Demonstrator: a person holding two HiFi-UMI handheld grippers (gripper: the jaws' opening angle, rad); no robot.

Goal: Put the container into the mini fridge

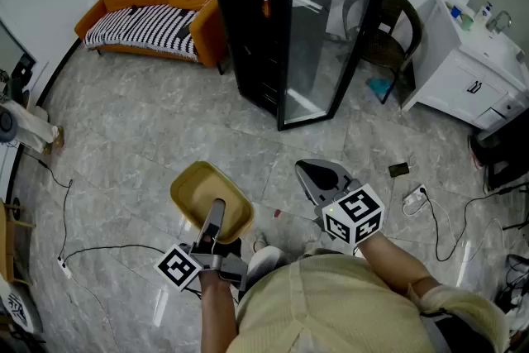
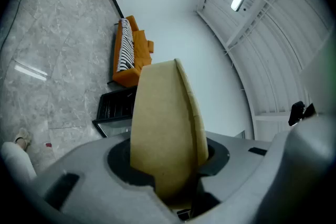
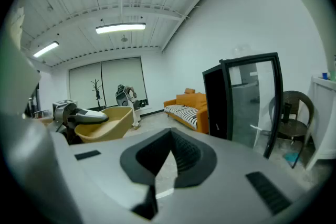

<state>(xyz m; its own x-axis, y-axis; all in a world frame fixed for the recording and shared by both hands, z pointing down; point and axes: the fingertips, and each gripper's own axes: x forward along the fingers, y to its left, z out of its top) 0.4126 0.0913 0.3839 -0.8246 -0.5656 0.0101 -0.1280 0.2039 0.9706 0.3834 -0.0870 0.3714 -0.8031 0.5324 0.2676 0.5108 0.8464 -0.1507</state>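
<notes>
Head view: the left gripper (image 1: 216, 215) pinches the tan container (image 1: 202, 190), well short of the open mini fridge (image 1: 260, 29), as is the right gripper (image 1: 319, 174). Left gripper view: jaws clamp the container's wall. Right gripper view: 2 jaws pressed together, empty.

The fridge (image 1: 248, 29) is too dark inside to read beyond a small orange spot (image 1: 266, 7), and in the left gripper view the container (image 2: 163, 128) hides most of it. The white cabinet (image 1: 463, 70) is cut by the head view's right edge; a dark item (image 1: 398, 169) on the floor is too small to tell.
</notes>
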